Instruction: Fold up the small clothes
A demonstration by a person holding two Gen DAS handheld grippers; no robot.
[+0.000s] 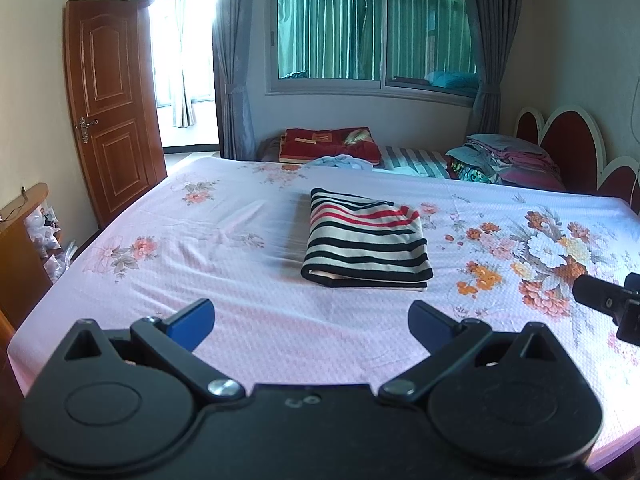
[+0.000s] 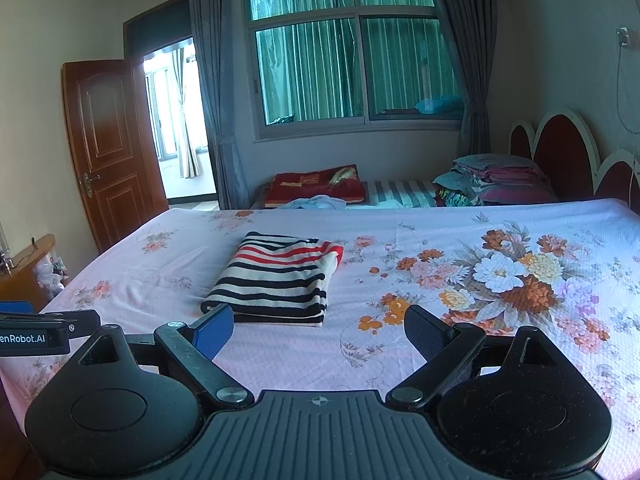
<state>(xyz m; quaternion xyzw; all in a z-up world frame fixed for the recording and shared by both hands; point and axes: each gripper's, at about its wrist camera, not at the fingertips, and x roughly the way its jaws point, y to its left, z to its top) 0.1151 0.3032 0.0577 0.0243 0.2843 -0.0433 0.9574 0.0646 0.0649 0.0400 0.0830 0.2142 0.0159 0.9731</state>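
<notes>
Your left gripper (image 1: 312, 326) hovers low over the near edge of the bed with the pink floral sheet (image 1: 240, 248), its jaws spread wide and holding nothing. Your right gripper (image 2: 320, 330) sits in the same attitude beside it, jaws equally wide apart and empty; you can see its black tip at the right edge of the left wrist view, and the left one's labelled body at the left edge of the right wrist view.

The folded black, cream and red striped small garment (image 1: 366, 240) lies flat on the sheet ahead of both grippers, apart from each. It is a compact rectangle with its layered edges facing you. In the right wrist view the striped garment (image 2: 280, 276) sits just beyond the blue pad of your left-hand finger (image 2: 212, 330), without touching it.

Past the far side of the bed lie a red folded blanket (image 1: 328, 144) and a stack of folded bedding (image 1: 504, 160) near the red and white scalloped headboard (image 1: 568, 140). A brown wooden door (image 1: 108, 108) stands open on the left.
</notes>
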